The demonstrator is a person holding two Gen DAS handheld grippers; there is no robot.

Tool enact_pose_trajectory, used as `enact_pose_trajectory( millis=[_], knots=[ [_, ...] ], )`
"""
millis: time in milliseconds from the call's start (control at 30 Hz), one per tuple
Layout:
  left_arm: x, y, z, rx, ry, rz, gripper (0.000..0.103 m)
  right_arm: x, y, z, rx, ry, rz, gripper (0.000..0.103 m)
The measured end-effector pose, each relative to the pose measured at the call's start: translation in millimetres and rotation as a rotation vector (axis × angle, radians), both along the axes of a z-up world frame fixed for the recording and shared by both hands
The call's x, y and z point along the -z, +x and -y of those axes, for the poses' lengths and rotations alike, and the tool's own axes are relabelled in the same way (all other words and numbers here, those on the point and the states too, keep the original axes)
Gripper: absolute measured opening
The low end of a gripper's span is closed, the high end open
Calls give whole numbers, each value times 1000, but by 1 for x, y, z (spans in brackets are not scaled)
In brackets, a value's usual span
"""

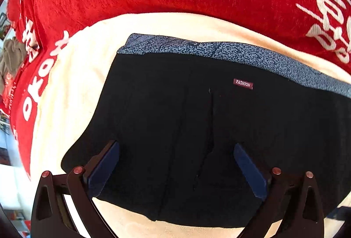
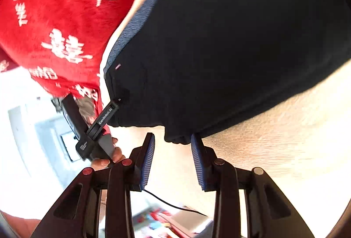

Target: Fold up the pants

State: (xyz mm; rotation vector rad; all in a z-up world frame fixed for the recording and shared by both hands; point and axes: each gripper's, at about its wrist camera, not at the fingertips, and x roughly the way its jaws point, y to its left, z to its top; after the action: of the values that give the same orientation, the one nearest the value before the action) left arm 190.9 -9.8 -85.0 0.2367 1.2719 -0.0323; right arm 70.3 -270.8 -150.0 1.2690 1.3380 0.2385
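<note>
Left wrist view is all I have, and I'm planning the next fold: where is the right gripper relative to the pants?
Observer: The right gripper is at the near edge of the black pants, with a corner of the cloth right at its fingertips.
Operator: Is it gripping that corner?
Observer: No. Its pads stand apart and do not press on the cloth.
Operator: Anything close beside it?
Observer: Yes. Just to its left in the right wrist view, a hand holds the left gripper, whose tip is at another corner of the pants.
</note>
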Motion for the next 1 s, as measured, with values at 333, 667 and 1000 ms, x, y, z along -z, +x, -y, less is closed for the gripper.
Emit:
enact_pose_trajectory(
  millis=[333,667,1000],
  knots=[
    [-3,16,-2,29,13,29,103,7,3,21,167,28,-10,16],
    [-18,-14,21,133,-12,-35,103,-6,-16,21,108,-67,-36,17],
    [5,-53,122,316,-6,-78,103,-44,6,110,27,-526,7,18]
  ],
)
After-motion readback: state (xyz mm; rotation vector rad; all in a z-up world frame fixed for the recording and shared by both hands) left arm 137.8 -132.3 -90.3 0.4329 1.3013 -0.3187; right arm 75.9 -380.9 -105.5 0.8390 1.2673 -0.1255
